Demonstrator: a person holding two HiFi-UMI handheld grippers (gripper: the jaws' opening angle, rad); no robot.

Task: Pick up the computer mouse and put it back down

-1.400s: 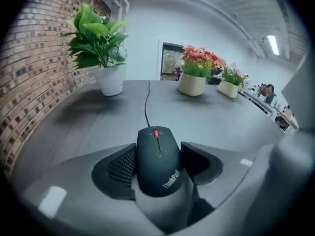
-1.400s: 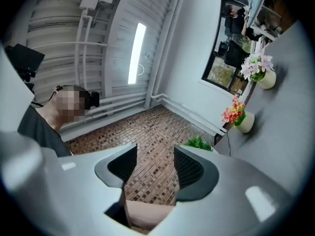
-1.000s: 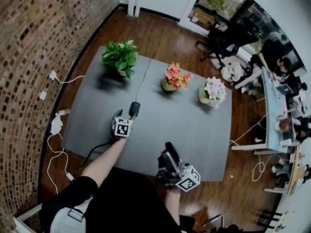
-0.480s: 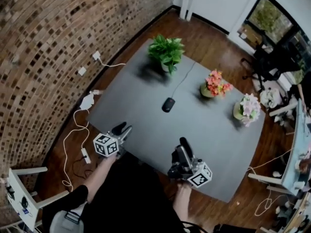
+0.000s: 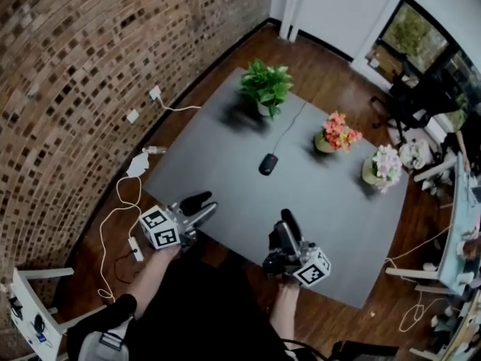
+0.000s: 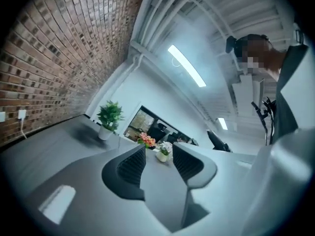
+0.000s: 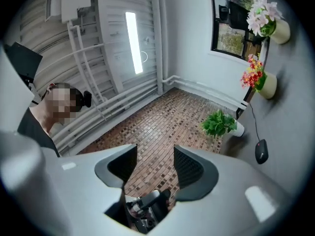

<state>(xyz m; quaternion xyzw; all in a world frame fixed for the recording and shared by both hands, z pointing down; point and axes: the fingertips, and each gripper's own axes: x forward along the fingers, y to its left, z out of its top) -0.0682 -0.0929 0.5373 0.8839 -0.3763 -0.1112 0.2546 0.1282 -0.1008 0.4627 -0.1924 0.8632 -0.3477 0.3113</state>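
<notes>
Resting mouse (image 5: 267,164) well beyond left hand-held gripper (image 5: 208,202)

The left tongs (image 5: 200,202) point roughly level, the right tongs (image 5: 287,218) tilt upward; both jaws stand apart, empty.

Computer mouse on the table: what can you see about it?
The small black oval computer mouse looks like smooth plastic. It lies flat near the middle of the grey table, in front of the green potted plant. A thin dark cable runs from its far end past that plant. Only the table touches it; the left gripper and right gripper are apart from it.
</notes>
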